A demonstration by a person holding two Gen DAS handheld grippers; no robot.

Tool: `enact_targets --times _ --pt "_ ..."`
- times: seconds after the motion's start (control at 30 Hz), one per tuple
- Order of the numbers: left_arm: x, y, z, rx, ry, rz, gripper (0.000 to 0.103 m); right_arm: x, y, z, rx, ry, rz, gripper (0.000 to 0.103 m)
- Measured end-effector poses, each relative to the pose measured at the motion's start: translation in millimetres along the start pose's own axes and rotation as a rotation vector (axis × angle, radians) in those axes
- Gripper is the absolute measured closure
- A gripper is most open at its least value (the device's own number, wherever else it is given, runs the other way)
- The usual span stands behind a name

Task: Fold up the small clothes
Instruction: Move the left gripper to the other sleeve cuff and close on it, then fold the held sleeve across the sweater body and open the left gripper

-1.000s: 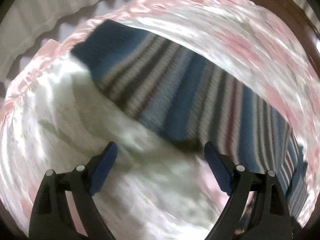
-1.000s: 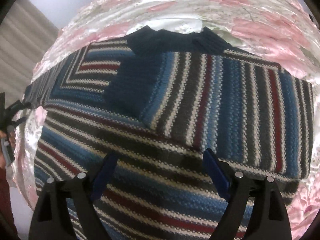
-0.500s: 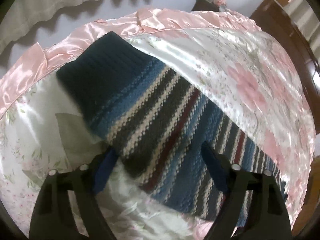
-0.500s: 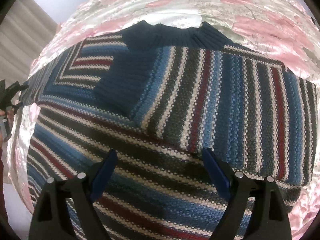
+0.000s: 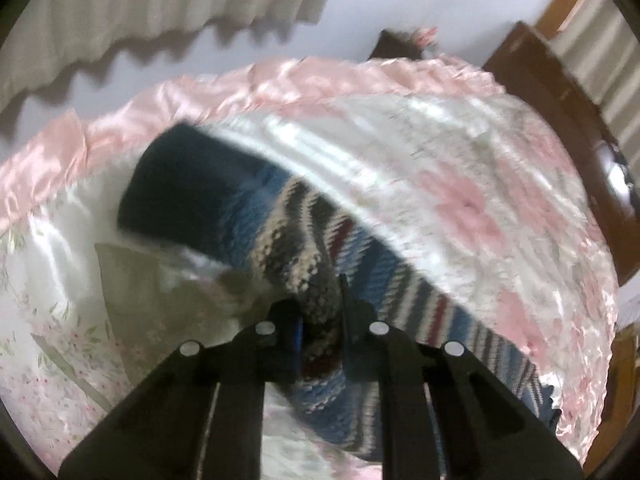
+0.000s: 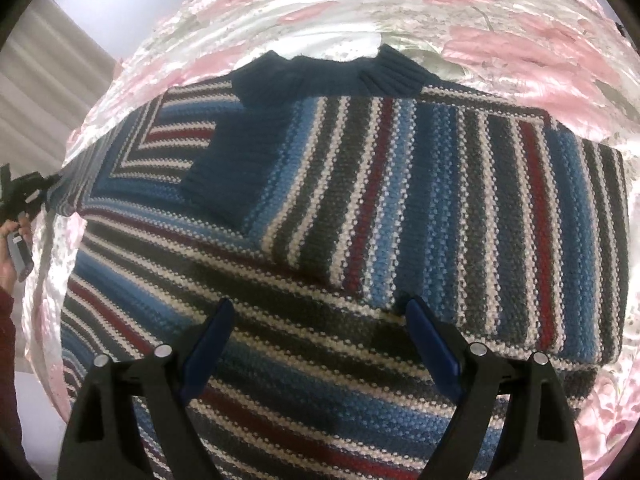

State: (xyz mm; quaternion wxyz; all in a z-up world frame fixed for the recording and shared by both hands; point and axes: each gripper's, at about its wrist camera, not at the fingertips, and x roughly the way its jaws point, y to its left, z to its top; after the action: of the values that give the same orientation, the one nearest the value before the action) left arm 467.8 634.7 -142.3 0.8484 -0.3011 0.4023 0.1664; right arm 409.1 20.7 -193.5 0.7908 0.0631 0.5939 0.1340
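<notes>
A striped knit sweater (image 6: 400,208) in blue, grey, white and dark red lies on a satin floral bedspread (image 6: 500,36). One sleeve is folded across its chest, navy cuff (image 6: 236,160) near the collar. My right gripper (image 6: 320,320) hovers open just above the sweater's body, holding nothing. In the left wrist view the other sleeve (image 5: 360,268) stretches away with its navy cuff (image 5: 192,184) at the far end. My left gripper (image 5: 320,304) is shut on that sleeve, the knit bunched between its fingers. The left gripper (image 6: 24,196) also shows at the far left of the right wrist view.
The bedspread's pink satin border (image 5: 280,84) runs along the bed's far edge. Beyond it are a pale wall and curtains (image 5: 140,12). A dark wooden headboard (image 5: 560,128) stands at the right. A person's hand and red sleeve (image 6: 8,272) show at the left edge.
My left gripper went from wide open over the sleeve to shut on it, and the sleeve now bunches and lifts. The right gripper stayed open and has barely moved.
</notes>
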Motion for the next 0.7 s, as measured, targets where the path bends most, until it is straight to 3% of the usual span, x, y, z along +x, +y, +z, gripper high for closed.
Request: enact_targets --times 0.27,0.53,0.7 --pt "-38.8 -79.9 -39.9 0.16 -0.037 -0.169 0.091 -14.6 -3.9 -9.2 0.003 -0.021 0.01 0.015" --pt "-55.4 -183.8 -112.8 0.348 -0.016 -0.291 0.091 -27.0 -18.9 -15.4 0.023 -0.043 0.005 0.015" --pt "-45.8 -231.0 -162.8 0.398 0.035 -0.348 0.091 -32.4 -33.0 -21.2 0.043 -0.051 0.008 0.015"
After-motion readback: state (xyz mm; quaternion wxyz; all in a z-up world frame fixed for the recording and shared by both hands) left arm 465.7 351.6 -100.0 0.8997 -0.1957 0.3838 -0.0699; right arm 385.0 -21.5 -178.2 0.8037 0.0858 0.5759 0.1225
